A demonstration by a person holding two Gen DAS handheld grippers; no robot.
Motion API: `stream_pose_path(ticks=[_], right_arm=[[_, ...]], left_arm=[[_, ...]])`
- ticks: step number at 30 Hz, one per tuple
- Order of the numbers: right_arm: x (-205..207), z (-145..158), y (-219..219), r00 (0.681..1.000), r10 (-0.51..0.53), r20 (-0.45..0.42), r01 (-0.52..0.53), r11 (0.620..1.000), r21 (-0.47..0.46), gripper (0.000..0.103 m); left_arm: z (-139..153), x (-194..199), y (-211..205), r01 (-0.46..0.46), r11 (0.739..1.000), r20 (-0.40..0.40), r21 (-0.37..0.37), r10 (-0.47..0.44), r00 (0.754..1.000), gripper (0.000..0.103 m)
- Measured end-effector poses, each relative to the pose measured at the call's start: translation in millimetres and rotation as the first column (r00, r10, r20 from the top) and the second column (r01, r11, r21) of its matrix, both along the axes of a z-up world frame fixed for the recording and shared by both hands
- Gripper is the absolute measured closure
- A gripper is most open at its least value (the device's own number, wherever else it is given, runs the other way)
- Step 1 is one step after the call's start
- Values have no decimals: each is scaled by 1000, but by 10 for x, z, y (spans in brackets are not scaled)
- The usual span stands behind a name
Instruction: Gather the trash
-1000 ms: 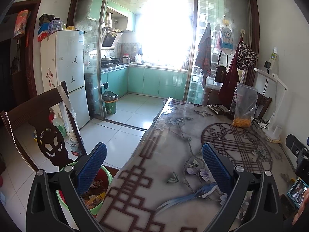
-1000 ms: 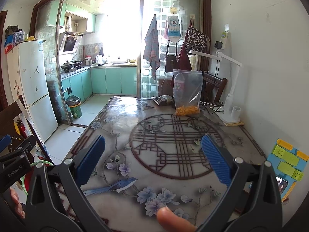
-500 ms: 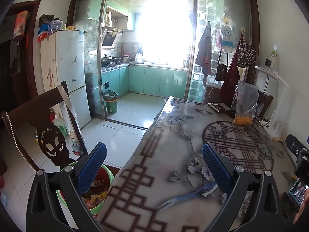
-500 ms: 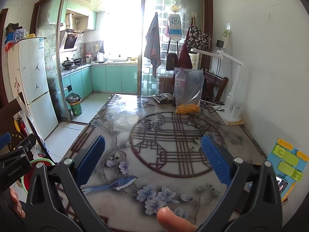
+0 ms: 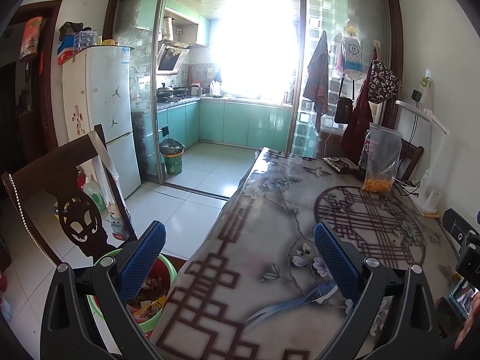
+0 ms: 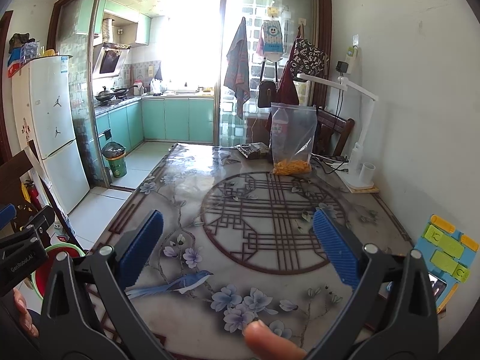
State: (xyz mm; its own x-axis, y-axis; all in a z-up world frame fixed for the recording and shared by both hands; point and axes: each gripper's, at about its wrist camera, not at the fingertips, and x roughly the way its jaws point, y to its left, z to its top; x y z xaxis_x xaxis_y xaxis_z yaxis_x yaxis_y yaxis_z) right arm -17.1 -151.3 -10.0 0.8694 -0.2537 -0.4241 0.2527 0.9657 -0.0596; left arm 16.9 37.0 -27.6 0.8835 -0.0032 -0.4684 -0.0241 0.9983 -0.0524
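My left gripper (image 5: 240,258) is open and empty, held over the near left edge of the patterned table (image 5: 270,210). Below its left finger a green bin with a red liner (image 5: 156,297), holding mixed trash, stands on the floor beside the table. My right gripper (image 6: 238,244) is open and empty above the table's near middle. The bin's rim also shows in the right wrist view (image 6: 64,250). A clear zip bag with orange snacks (image 6: 292,141), a plastic bottle (image 6: 279,126) behind it and a dark wrapper (image 6: 253,150) stand at the table's far end.
A dark wooden chair (image 5: 60,186) stands left of the bin. A white desk lamp (image 6: 360,138) with cables stands at the far right. A blue and yellow holder with a phone (image 6: 447,255) leans on the right wall. A second bin (image 5: 172,160) stands in the kitchen doorway.
Both grippers have drifted slightly; the views shift a little to the right. Both stay open and empty.
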Motion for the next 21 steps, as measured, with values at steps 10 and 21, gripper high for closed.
stream_pose_path(ticks=[10, 21], right_arm=[[24, -17, -12, 1000, 2, -7, -2, 1000, 2, 5], [94, -118, -104, 999, 0, -33, 1, 1000, 20, 5]], left_arm=[[-29, 5, -6, 2, 1000, -4, 3, -2, 1000, 8], [-169, 77, -88, 20, 1000, -34, 17, -20, 999, 8]])
